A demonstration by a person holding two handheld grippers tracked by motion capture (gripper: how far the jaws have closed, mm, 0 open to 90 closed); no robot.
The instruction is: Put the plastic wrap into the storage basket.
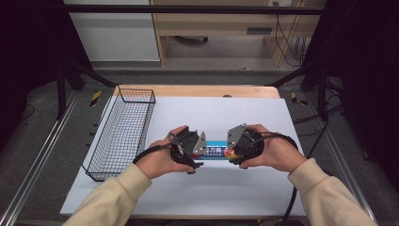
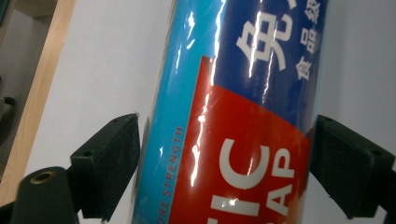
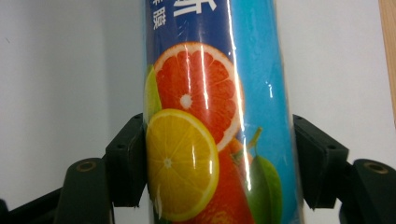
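**Both grippers on the wrap box, centre of the table**

You've got the box lying crosswise at the middle of the high view, on the white table, spanning the gap between your two grippers. Your right gripper is clenched on its right end: in the right gripper view both pads press the shiny film of the box, right over a printed orange slice, a lemon slice and a green leaf, with white Chinese characters cut off at the top on dark blue. Your left gripper sits at the other end. In the left gripper view the box stands between the jaws, the left pad at its edge, the right pad at or just shy of its side, so I can't call that grip firm. The label there reads "IC" over "AP" in white on red, the tail of "PLASTIC WRAP" by the look, plus "ORE STRENGTH" running up the light blue edge and more Chinese characters above.

At centre left of the high view, the wire basket holds nothing.
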